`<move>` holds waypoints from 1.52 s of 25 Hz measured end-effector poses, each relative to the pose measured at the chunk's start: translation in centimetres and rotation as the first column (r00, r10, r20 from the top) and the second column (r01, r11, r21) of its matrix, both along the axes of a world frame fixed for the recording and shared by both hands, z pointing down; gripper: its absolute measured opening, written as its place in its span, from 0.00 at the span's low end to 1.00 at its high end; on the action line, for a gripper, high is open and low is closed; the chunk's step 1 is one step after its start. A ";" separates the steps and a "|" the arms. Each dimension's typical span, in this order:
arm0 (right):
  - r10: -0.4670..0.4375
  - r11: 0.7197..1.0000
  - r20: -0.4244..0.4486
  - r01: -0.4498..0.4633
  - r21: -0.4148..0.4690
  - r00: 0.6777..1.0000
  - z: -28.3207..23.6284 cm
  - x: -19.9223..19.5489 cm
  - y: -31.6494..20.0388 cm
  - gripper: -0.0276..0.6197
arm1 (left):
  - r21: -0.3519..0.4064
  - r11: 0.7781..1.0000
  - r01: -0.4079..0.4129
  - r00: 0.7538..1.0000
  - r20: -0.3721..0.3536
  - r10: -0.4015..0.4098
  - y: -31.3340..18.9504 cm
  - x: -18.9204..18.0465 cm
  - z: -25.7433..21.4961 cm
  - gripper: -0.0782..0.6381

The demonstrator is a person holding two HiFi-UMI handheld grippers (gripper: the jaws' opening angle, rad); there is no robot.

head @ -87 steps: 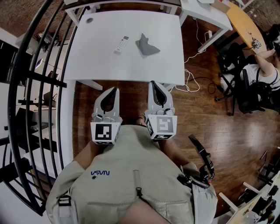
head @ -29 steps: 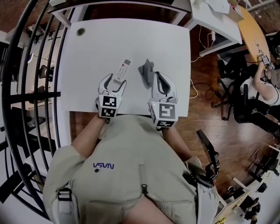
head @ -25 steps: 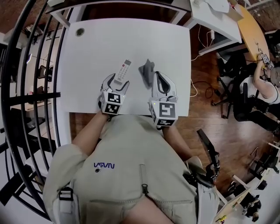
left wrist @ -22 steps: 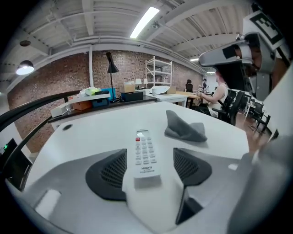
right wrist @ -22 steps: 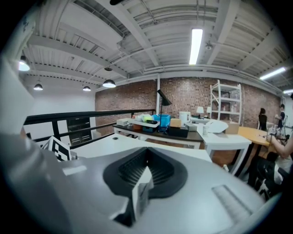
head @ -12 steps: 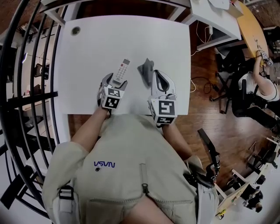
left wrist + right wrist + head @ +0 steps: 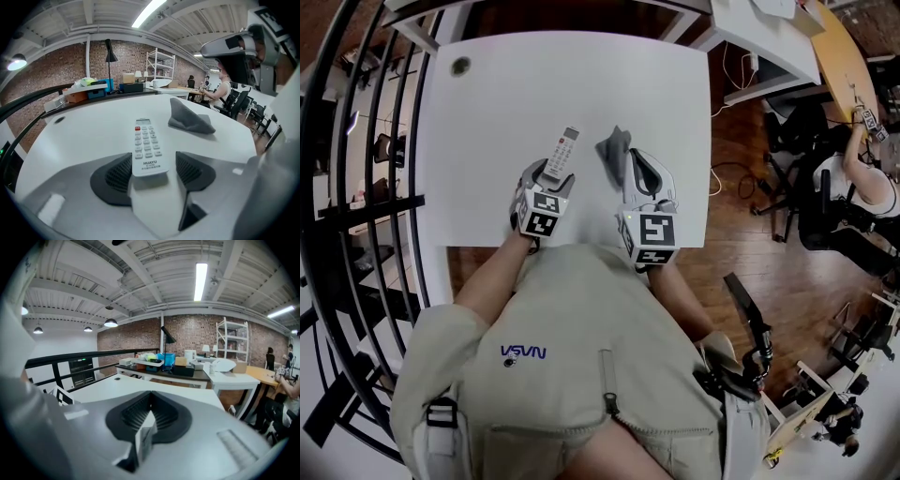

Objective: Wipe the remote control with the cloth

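A white remote control (image 7: 562, 152) (image 7: 147, 146) lies on the white table (image 7: 506, 103), pointing away from me. My left gripper (image 7: 546, 174) (image 7: 151, 171) is low over its near end. The remote's near end lies between the black pads (image 7: 115, 174), with a gap on each side; the jaws have just been closing a little. A crumpled grey cloth (image 7: 613, 150) (image 7: 190, 120) sits to the right of the remote. My right gripper (image 7: 639, 167) (image 7: 150, 416) hovers just right of the cloth, shut with nothing in it.
A round cable hole (image 7: 461, 66) marks the table's far left corner. A black railing (image 7: 356, 187) runs along the left side. The table's front edge is right below both grippers. A seated person (image 7: 862, 192) and other desks are off to the right.
Both grippers came from short of the table to over its front part. Over the last second the left gripper sank toward the remote's near end; the right one stayed put.
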State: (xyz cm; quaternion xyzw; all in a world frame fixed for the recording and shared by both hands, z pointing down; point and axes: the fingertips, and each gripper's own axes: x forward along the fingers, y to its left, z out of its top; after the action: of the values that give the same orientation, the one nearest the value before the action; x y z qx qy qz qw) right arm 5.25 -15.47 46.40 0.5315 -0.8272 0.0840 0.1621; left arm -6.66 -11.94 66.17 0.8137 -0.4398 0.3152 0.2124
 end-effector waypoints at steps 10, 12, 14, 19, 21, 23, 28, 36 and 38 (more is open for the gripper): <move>0.010 1.000 -0.004 -0.010 -0.016 1.000 0.7 0.1 -0.4 0.05 | 0.014 1.000 -0.007 1.000 -0.013 0.007 0.2 -0.3 -0.3 0.45; 0.018 1.000 -0.004 -0.018 -0.023 1.000 1.0 0.2 -0.5 0.05 | 0.021 1.000 0.000 1.000 -0.031 0.001 0.2 -0.5 -0.5 0.45; 0.026 0.999 -0.007 -0.026 -0.031 1.000 1.5 0.4 -0.4 0.05 | 0.023 1.000 0.004 0.999 -0.037 -0.004 0.4 -0.5 -0.8 0.45; 0.021 0.997 -0.029 -0.024 -0.080 0.999 3.4 0.7 -0.5 0.14 | 0.051 0.999 -0.015 0.998 -0.059 0.018 0.3 0.1 -2.3 0.45; 0.012 0.994 -0.042 -0.016 -0.105 0.999 4.4 0.7 -0.6 0.20 | 0.066 0.997 -0.026 0.997 -0.065 0.031 0.2 0.4 -3.1 0.45; 0.005 0.992 -0.065 -0.013 -0.129 0.998 5.6 0.9 -0.7 0.26 | 0.082 0.996 -0.043 0.997 -0.061 0.048 0.0 0.6 -4.3 0.45; -0.029 0.979 -0.123 0.003 -0.204 0.992 8.9 1.0 -1.7 0.39 | 0.118 0.991 -0.061 0.996 -0.063 0.068 -0.5 1.1 -6.6 0.45; -0.114 0.948 -0.188 0.050 -0.316 0.976 14.1 0.3 -1.8 0.48 | 0.146 0.988 -0.051 0.996 -0.059 0.060 -1.2 0.8 -9.3 0.45; -0.138 0.940 -0.222 0.058 -0.336 0.965 14.9 0.1 -1.5 0.48 | 0.153 0.987 -0.047 0.996 -0.062 0.057 -1.1 0.7 -9.9 0.45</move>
State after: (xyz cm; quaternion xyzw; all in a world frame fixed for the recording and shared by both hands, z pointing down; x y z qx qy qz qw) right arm 5.40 -16.99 61.30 0.4614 -0.8014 0.1461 0.3513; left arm -5.95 -13.07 56.28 0.8486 -0.4339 0.2592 0.1559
